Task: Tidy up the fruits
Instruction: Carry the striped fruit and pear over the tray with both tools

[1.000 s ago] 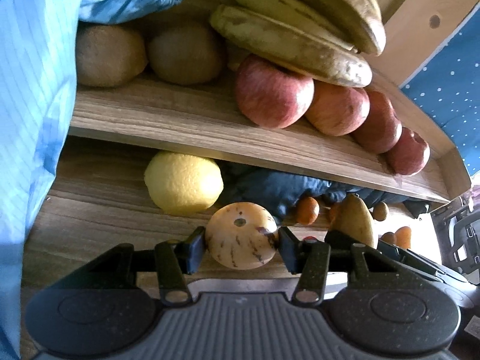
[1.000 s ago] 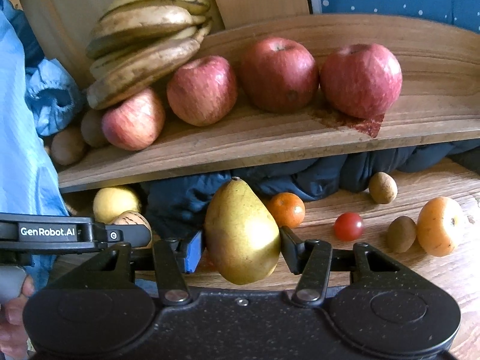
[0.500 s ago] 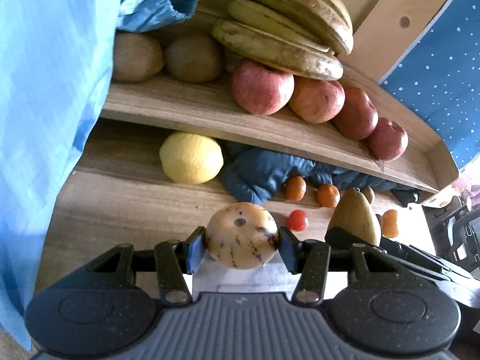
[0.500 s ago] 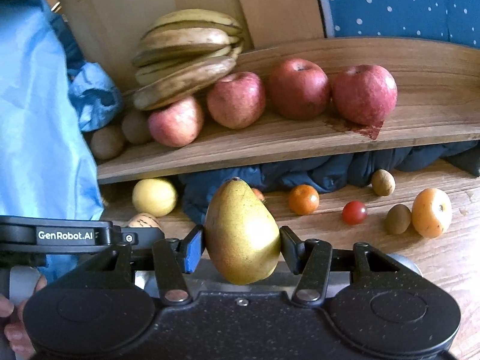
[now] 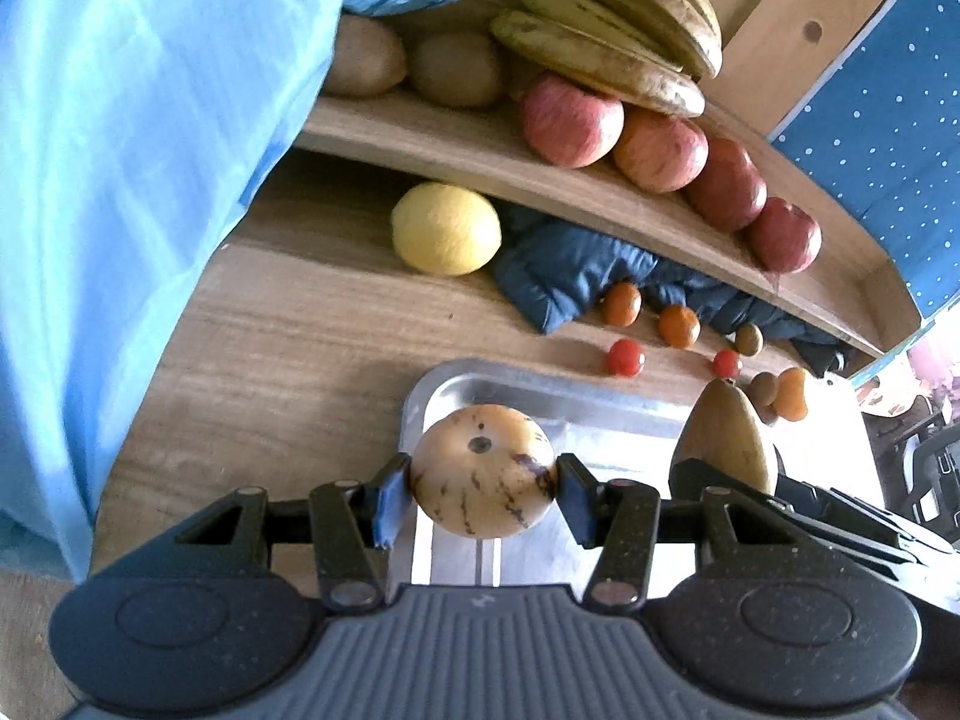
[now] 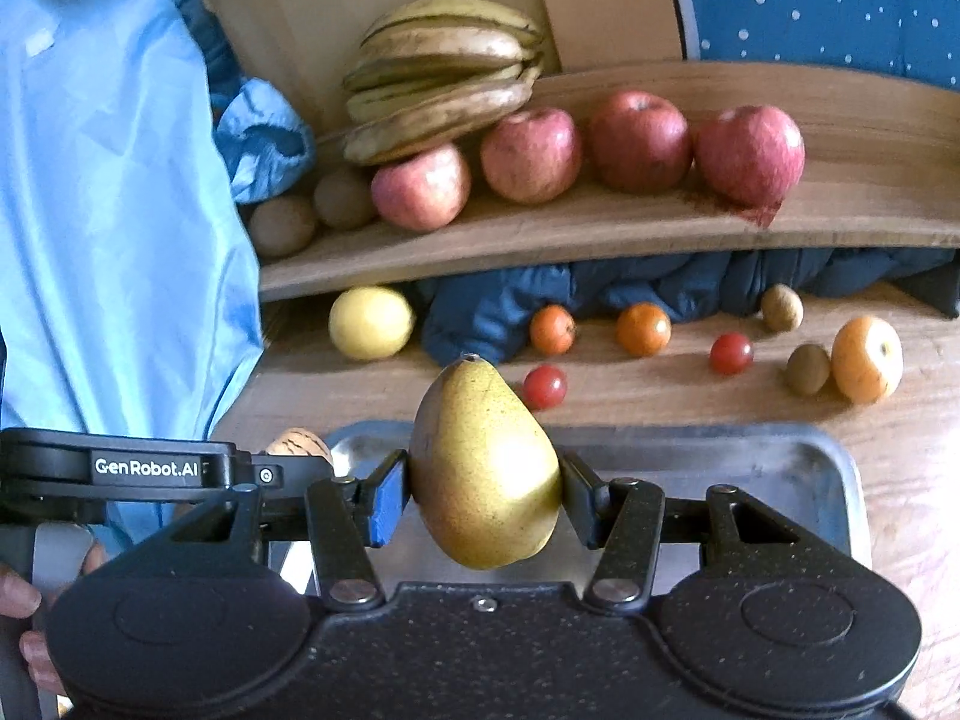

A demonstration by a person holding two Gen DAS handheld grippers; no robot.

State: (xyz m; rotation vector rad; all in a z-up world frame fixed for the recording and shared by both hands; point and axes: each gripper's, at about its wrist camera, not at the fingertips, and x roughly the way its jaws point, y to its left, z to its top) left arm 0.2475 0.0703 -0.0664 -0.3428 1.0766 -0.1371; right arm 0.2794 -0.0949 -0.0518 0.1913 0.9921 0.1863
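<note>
Above the metal tray (image 6: 840,468), my left gripper (image 5: 483,492) clamps a speckled round fruit (image 5: 483,480), my right gripper (image 6: 485,489) a pear (image 6: 486,468).

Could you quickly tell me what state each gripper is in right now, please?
Left gripper: closed on the round tan speckled fruit, above the metal tray.
Right gripper: closed on the yellow-green pear.

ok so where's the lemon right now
In both wrist views the lemon sits on the lower wooden surface under the shelf's left end, touching the left edge of the dark blue cloth.
</note>
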